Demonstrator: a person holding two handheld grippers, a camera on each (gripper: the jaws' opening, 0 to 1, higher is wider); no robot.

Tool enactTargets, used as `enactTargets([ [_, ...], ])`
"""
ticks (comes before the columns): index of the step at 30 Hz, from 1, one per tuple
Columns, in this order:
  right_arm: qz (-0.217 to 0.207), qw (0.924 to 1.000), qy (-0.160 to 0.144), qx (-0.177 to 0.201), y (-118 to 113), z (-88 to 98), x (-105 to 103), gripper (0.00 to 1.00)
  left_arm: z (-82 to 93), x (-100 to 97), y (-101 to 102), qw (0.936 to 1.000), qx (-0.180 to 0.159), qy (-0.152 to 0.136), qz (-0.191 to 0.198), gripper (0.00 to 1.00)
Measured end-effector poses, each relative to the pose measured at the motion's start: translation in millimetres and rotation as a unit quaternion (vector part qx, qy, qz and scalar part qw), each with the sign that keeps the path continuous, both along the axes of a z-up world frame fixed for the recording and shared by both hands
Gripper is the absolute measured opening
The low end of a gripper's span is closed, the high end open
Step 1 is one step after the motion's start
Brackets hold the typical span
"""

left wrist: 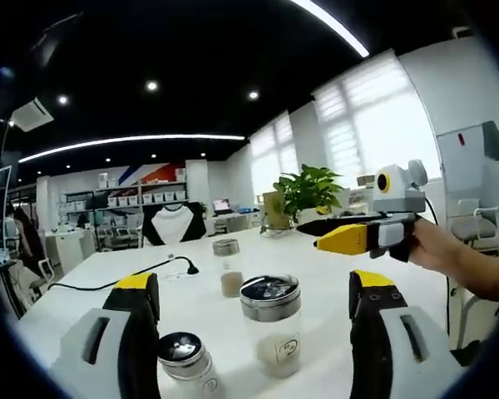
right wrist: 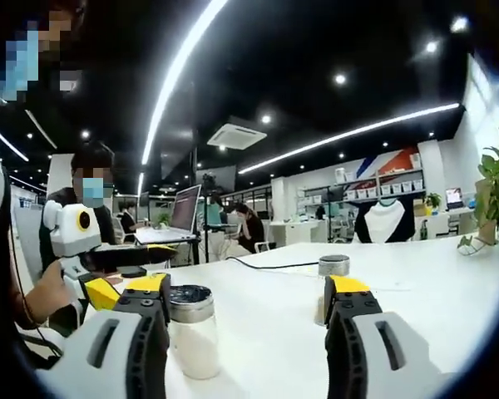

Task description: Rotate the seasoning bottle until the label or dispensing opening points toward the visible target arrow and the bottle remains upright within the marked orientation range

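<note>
Three glass seasoning bottles stand upright on the white table (left wrist: 316, 270). The biggest bottle (left wrist: 271, 326) has a chrome lid and tan powder, and sits between the jaws of my open left gripper (left wrist: 254, 283) without touching them. A smaller dark-lidded bottle (left wrist: 183, 357) stands just inside the left jaw. A third bottle (left wrist: 227, 268) with brown contents stands farther back. My right gripper (left wrist: 316, 233), held by a hand, hovers to the right above the table. In the right gripper view, that gripper (right wrist: 249, 287) is open. A bottle of white grains (right wrist: 191, 334) stands beside its left jaw, and another bottle (right wrist: 333, 274) is half hidden behind its right jaw.
A black cable with a plug (left wrist: 162, 268) lies across the table at the left. A potted plant (left wrist: 309, 191) stands at the far edge. My left gripper (right wrist: 121, 274) and the hand holding it show at the left, with a laptop (right wrist: 183, 212) and seated people behind.
</note>
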State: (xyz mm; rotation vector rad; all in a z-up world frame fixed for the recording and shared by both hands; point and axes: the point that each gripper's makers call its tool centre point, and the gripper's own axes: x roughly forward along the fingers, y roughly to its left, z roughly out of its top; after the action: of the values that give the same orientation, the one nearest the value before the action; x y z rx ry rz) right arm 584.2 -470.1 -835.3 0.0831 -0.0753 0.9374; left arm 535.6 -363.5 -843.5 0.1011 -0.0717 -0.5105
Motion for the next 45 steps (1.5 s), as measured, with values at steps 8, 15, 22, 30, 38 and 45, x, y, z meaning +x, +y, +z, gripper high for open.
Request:
enactTargets([
  [8,-0.023,0.9997,-0.002,-0.008,-14,-0.2,17,0.75,-4.6,-1.4,-2,0.9999,0.006,0.007,-0.007,1.00],
  [15,-0.032,0.9992,0.012,-0.018,-14,-10.1,35,0.75,-6.8,-2.3,-1,0.9999,0.008,0.009,-0.009,1.00],
  [22,-0.038,0.9988,0.025,-0.019,-12,-19.6,55,0.71,-7.7,-1.9,6,0.9999,0.003,0.011,-0.002,1.00],
  [30,-0.012,0.9991,0.026,-0.030,1,-28.2,61,0.51,-13.1,0.7,15,0.9997,0.006,0.021,0.007,0.98],
  [38,-0.013,0.9992,0.024,-0.030,9,-29.8,74,0.54,-15.5,4.5,19,0.9996,0.004,0.025,0.009,0.97],
  [45,-0.031,0.9985,0.037,-0.025,10,-32.6,98,0.61,-9.7,5.3,21,1.0000,0.003,0.009,0.001,0.97],
])
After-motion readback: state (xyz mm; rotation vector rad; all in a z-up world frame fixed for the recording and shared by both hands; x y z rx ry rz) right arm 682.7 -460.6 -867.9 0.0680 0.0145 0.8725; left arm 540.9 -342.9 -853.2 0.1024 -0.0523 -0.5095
